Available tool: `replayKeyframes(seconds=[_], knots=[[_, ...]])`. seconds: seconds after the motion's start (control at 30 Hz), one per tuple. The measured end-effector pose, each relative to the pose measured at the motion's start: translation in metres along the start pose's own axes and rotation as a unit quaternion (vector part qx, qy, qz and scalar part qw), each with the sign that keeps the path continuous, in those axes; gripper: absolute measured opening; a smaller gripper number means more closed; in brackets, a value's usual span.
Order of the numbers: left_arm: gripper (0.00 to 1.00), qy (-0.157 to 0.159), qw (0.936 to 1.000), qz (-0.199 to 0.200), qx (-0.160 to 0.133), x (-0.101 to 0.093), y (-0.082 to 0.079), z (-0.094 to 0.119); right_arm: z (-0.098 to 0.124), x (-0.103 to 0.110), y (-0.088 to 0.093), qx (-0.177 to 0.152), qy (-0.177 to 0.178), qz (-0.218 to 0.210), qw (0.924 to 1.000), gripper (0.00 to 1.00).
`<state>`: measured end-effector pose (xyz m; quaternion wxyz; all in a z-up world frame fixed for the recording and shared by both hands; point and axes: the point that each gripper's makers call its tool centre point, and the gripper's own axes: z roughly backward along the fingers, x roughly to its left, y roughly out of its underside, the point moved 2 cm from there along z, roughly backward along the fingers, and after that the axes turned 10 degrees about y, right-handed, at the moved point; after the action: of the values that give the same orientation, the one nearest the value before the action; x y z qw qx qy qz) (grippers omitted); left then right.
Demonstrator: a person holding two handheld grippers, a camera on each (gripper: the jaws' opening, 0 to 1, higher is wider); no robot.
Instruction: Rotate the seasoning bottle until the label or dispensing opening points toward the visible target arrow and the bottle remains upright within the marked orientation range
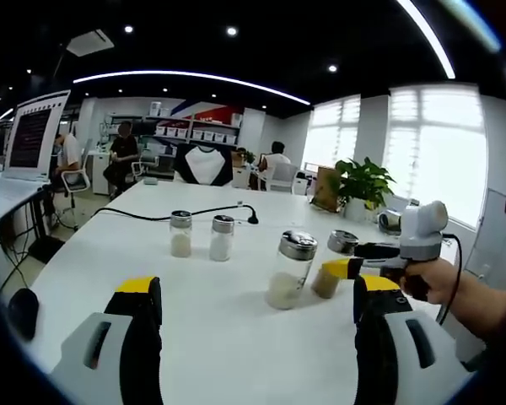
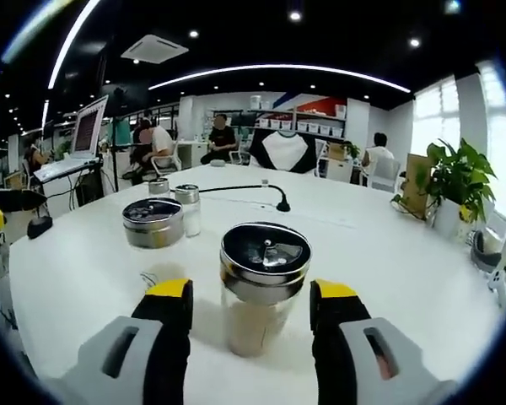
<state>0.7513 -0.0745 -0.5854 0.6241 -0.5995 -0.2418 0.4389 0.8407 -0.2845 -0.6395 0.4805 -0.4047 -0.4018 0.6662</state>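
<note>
Seasoning bottle point(image 2: 264, 287) stands upright on the white table point(image 2: 388, 253), between the right gripper's point(image 2: 251, 325) yellow-tipped jaws; jaws apart, one on each side of the glass body, and whether they touch it I cannot tell. Bottle is a clear jar, roughly a third full of pale powder, with a dark metal shaker lid whose small dispensing tab faces up; no target arrow can be made out on the table.

Handling, as a judgement: light, rigid, smooth glass, likely slippery and top-heavy enough to tip if nudged high; best taken low to mid body, below the lid band, with an even squeeze, then twisted about its own axis without lifting.

A second jar point(image 2: 153, 222) sits just beside the bottle on its far left; two smaller shakers point(image 2: 185, 207) stand farther beyond it.

In the left gripper view the left gripper point(image 1: 257, 316) hovers short of the bottle point(image 1: 290, 268), jaws wide apart, nothing between them; the person's hand point(image 1: 434, 278) holds the right gripper level at the bottle, forearm running off away from it.
</note>
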Motion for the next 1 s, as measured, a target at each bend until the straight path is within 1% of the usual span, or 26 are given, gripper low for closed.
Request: replayKeyframes(seconds=[0.13,0.2,0.27,0.33,0.4,0.43,0.47,0.53,0.63,0.67,0.7,0.73,0.77,0.8,0.83,0.87,0.93,1.0], knots=[[1.0,-0.001,1.0,-0.001,0.001,0.001,0.0,0.001,0.001,-0.002,0.0,0.001,-0.023,0.005,0.9997,0.62],[1.0,-0.001,1.0,-0.001,0.001,0.001,-0.001,0.001,0.002,-0.001,0.0,-0.001,-0.045,0.018,0.9988,0.64],[1.0,0.0,0.9999,-0.011,0.003,-0.001,-0.002,0.001,0.002,-0.001,-0.001,0.0,-0.058,0.015,0.9982,0.65],[1.0,0.003,1.0,-0.007,0.002,-0.001,-0.002,0.0,0.003,0.002,-0.002,0.0,-0.079,0.014,0.9968,0.65],[1.0,0.002,1.0,-0.006,0.001,-0.001,-0.002,0.0,0.003,0.001,-0.004,-0.006,-0.086,0.021,0.9961,0.65],[1.0,0.002,1.0,-0.007,0.002,-0.001,-0.003,0.001,0.004,0.001,-0.004,-0.007,-0.093,0.021,0.9954,0.66],[1.0,0.004,0.9999,-0.01,0.003,-0.001,-0.003,0.001,0.003,-0.001,-0.004,-0.007,-0.1,0.011,0.9949,0.69],[1.0,0.005,0.9999,-0.01,0.002,-0.001,-0.003,0.002,0.003,-0.004,-0.006,-0.013,-0.116,-0.002,0.9932,0.71],[1.0,0.003,0.9999,-0.011,0.0,0.0,-0.005,0.003,0.002,-0.006,-0.007,-0.012,-0.139,0.01,0.9902,0.7],[1.0,0.004,0.9999,-0.011,-0.003,0.001,-0.006,0.004,0.002,-0.004,-0.007,-0.013,-0.155,0.019,0.9877,0.7],[1.0,0.004,0.9999,-0.01,-0.003,0.001,-0.006,0.004,0.003,-0.003,-0.008,-0.014,-0.164,0.019,0.9862,0.71],[1.0,0.004,0.9999,-0.01,-0.004,0.001,-0.006,0.004,0.003,-0.004,-0.008,-0.015,-0.169,0.016,0.9854,0.71],[1.0,0.003,0.9999,-0.011,-0.003,0.001,-0.006,0.005,0.004,-0.001,-0.011,-0.015,-0.184,-0.007,0.9828,0.74],[1.0,0.002,0.9999,-0.012,-0.001,0.002,-0.005,0.005,0.006,0.004,-0.016,-0.025,-0.208,-0.041,0.977,0.75],[1.0,0.001,0.9999,-0.013,0.0,0.002,-0.005,0.005,0.007,0.004,-0.016,-0.024,-0.214,-0.038,0.9758,0.76],[1.0,0.002,0.9999,-0.013,0.001,0.001,-0.005,0.005,0.006,0.002,-0.015,-0.022,-0.213,-0.018,0.9767,0.76],[1.0,0.003,0.9999,-0.014,0.001,0.001,-0.006,0.004,0.002,-0.002,-0.009,-0.007,-0.205,0.021,0.9786,0.75],[1.0,0.003,0.9999,-0.016,0.001,0.001,-0.006,0.004,0.0,-0.001,-0.012,-0.018,-0.214,0.01,0.9766,0.72]])
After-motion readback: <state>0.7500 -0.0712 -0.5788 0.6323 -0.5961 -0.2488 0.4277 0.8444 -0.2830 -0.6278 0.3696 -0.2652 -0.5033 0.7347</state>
